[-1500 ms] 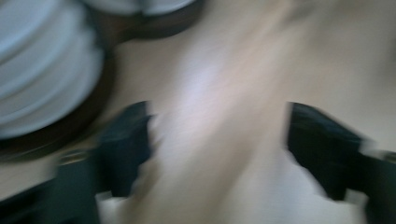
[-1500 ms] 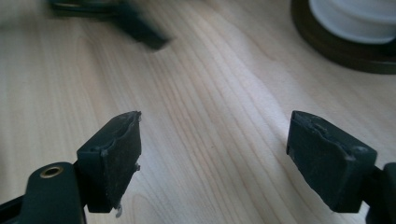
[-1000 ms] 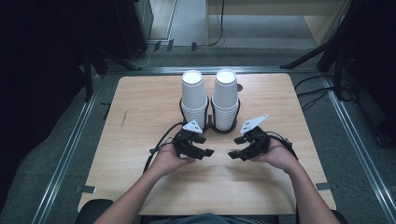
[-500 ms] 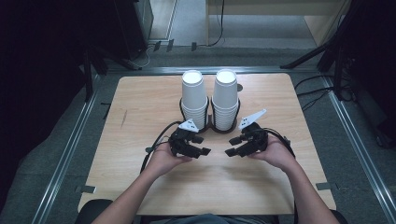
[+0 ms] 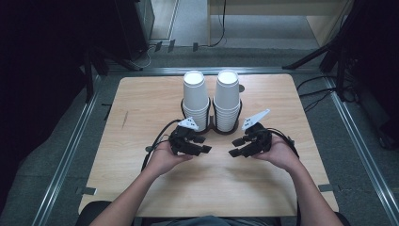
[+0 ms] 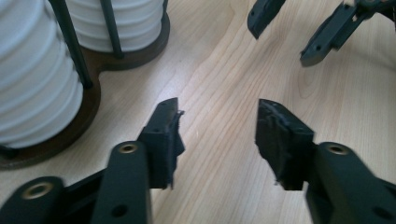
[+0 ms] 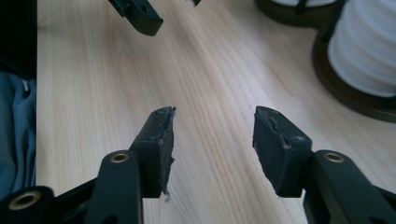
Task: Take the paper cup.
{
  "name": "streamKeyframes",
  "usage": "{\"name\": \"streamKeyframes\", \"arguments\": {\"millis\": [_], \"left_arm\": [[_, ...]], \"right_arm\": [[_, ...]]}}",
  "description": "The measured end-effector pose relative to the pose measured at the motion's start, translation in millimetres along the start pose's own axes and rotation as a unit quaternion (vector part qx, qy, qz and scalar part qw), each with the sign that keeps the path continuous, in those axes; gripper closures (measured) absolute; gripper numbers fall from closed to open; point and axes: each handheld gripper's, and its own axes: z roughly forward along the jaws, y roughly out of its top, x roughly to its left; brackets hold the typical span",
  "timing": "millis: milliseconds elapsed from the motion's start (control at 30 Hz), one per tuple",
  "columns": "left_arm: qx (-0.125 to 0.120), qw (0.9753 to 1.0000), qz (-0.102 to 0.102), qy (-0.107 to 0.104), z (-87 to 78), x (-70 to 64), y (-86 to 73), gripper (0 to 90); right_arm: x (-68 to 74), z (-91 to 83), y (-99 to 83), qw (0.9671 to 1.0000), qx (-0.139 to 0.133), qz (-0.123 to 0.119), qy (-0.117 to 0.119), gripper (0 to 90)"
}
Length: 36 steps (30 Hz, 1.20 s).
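I see both claws low over the wooden tabletop [image 5: 141, 113], in its near half, with their tips turned toward each other. The left claw [image 5: 203, 149] is spread, and nothing is between its jaws; in the left gripper view [image 6: 218, 135] there is only bare wood in the gap. The right claw [image 5: 236, 151] is spread too and also holds nothing, as the right gripper view [image 7: 214, 144] shows. The two claws are near each other but they do not touch.

Just behind them, at the middle of the tabletop, stands a dark double cup holder [image 5: 221, 130]. It carries two stacks of white paper cups, side by side and upright. The left stack [image 5: 195, 99] is just beyond the left claw, and the right stack [image 5: 227, 96] is beside it, toward the right claw. Thin black rods of the holder go up along the stacks. In the left gripper view the ribbed side of one stack [image 6: 32, 88] is close at the left, apart from the jaws. In the right gripper view a stack [image 7: 364, 51] is at the upper right, also apart from the jaws.
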Motion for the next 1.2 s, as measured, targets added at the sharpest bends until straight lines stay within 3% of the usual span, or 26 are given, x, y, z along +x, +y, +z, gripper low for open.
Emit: {"name": "streamKeyframes", "arguments": {"millis": [267, 433, 600, 867, 1200], "left_arm": [[-0.006, 1.0000, 0.003, 0.005, -1.3, 2.6, 8.6, 69.9], [-0.006, 1.0000, 0.005, 0.004, -3.0, 2.5, 16.5, 74.0], [-0.010, 0.9999, 0.003, 0.008, -4.5, 2.0, 26.8, 77.0], [-0.020, 0.9995, -0.020, 0.012, -8.2, 3.4, 44.7, 84.8], [-0.015, 0.9988, -0.011, 0.045, -2.8, 3.9, 72.0, 88.9]], "right_arm": [[-2.8, -16.4, 4.4, 0.9995, -0.016, 0.010, -0.023, 44.1], [-0.4, -22.5, 7.8, 0.9988, -0.037, 0.012, -0.030, 42.5], [-0.9, -26.0, 10.4, 0.9983, -0.040, 0.012, -0.040, 42.2], [-2.7, -34.4, 20.3, 0.9976, -0.044, 0.012, -0.052, 40.7], [-7.9, -54.2, 41.1, 0.9964, -0.041, 0.005, -0.075, 37.8]]}}
